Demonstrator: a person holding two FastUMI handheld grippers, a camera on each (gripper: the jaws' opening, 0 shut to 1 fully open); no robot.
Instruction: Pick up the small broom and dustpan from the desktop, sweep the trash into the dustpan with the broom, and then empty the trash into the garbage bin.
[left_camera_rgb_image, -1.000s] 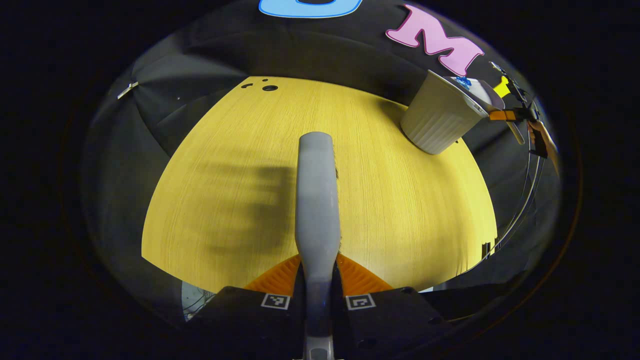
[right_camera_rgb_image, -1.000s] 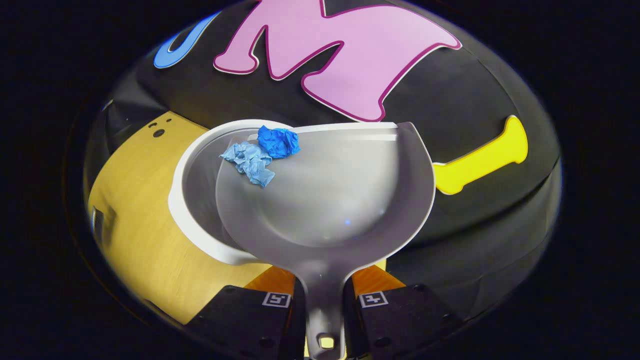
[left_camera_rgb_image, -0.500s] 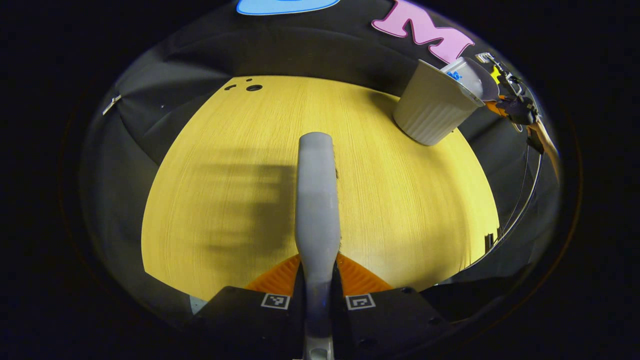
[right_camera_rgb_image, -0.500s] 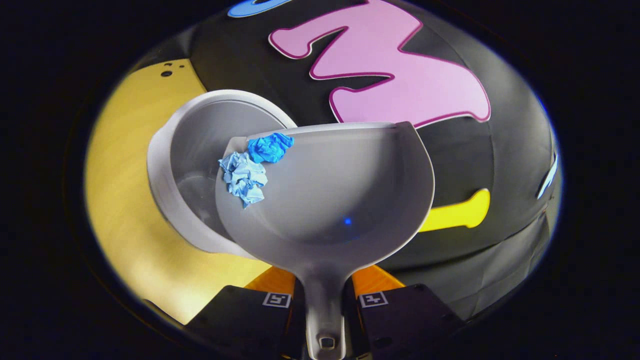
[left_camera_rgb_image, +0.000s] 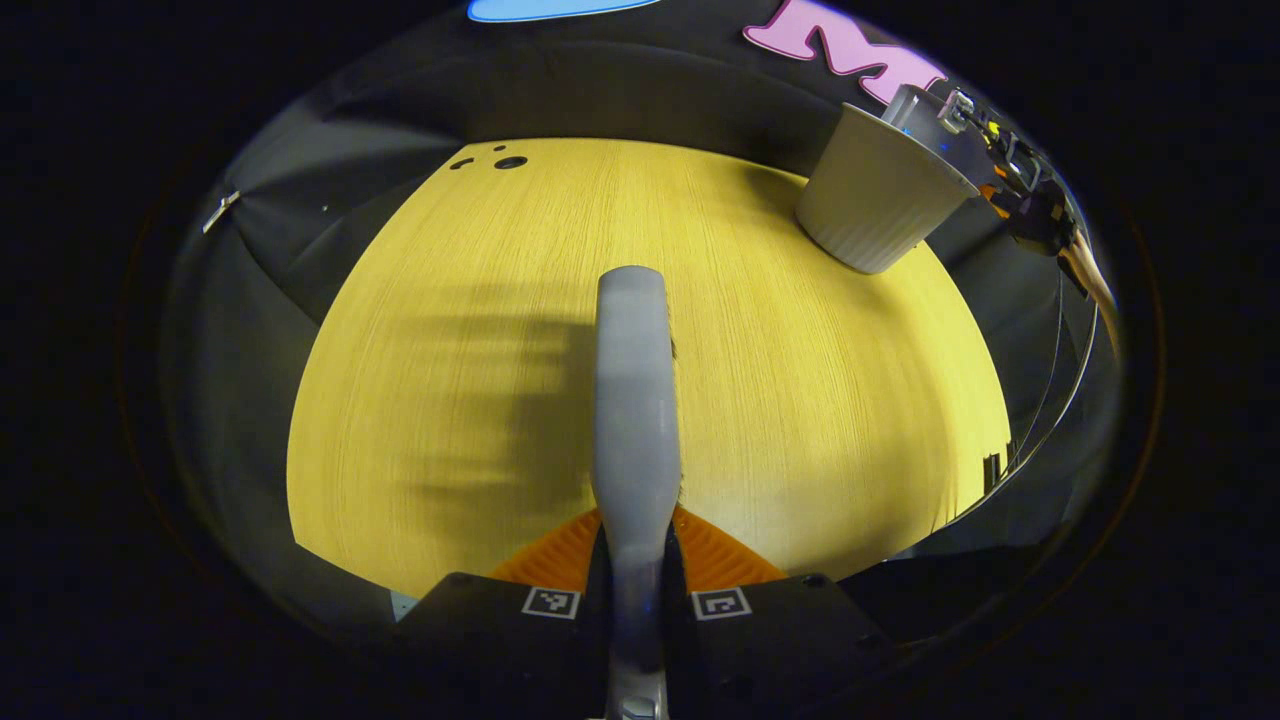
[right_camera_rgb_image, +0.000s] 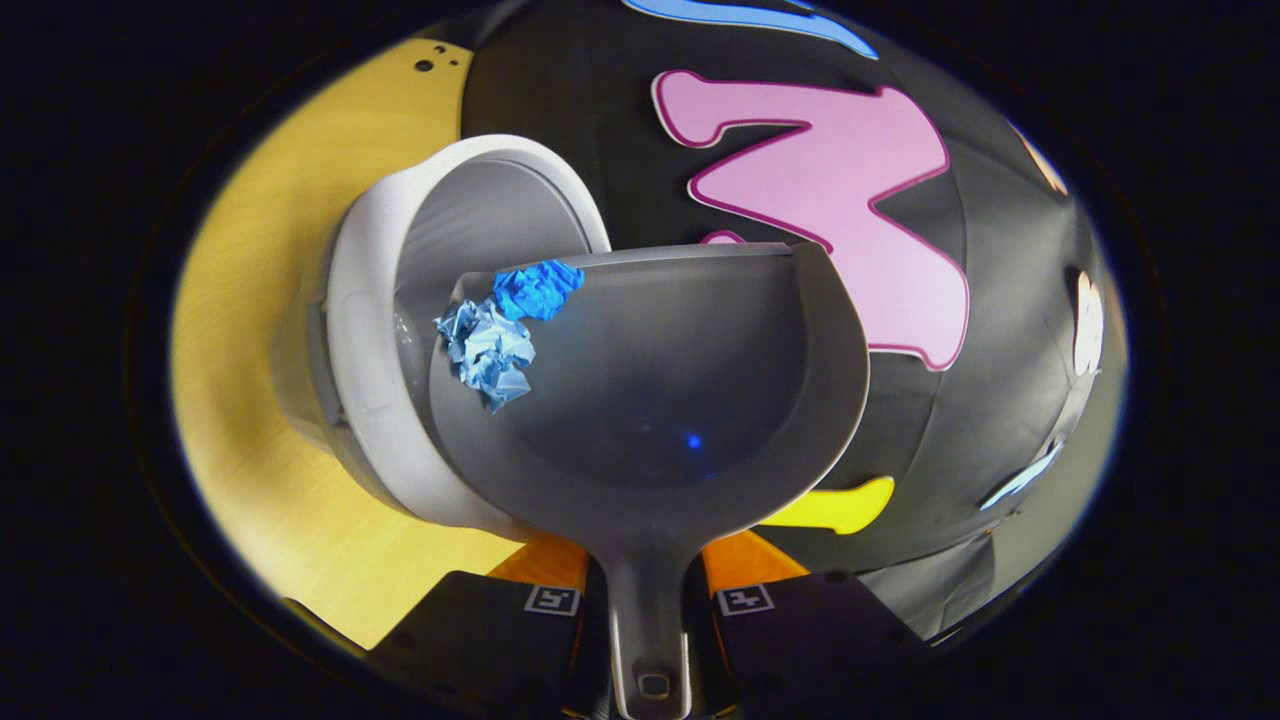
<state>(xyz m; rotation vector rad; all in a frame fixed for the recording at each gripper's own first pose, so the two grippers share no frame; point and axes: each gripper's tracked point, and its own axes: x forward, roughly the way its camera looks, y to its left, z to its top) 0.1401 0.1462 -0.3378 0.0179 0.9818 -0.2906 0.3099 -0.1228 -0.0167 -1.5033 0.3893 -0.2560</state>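
You are at the emptying step: your right claw (right_camera_rgb_image: 648, 600), clamped on the grey plastic dustpan (right_camera_rgb_image: 680, 400), must tip further so the crumpled blue paper scraps (right_camera_rgb_image: 505, 325) drop into the white ribbed garbage bin (right_camera_rgb_image: 370, 330), while your left claw (left_camera_rgb_image: 635, 603) grips the grey broom handle (left_camera_rgb_image: 632, 400) above the yellow wooden tabletop (left_camera_rgb_image: 800, 400).

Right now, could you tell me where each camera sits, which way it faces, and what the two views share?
Left gripper view: rides the left gripper, looks along the gripped broom across the desktop; its own fingers show.
Right gripper view: rides the right gripper, looks over the held dustpan, with blue trash, toward the booth wall.
Both show the garbage bin and dustpan.
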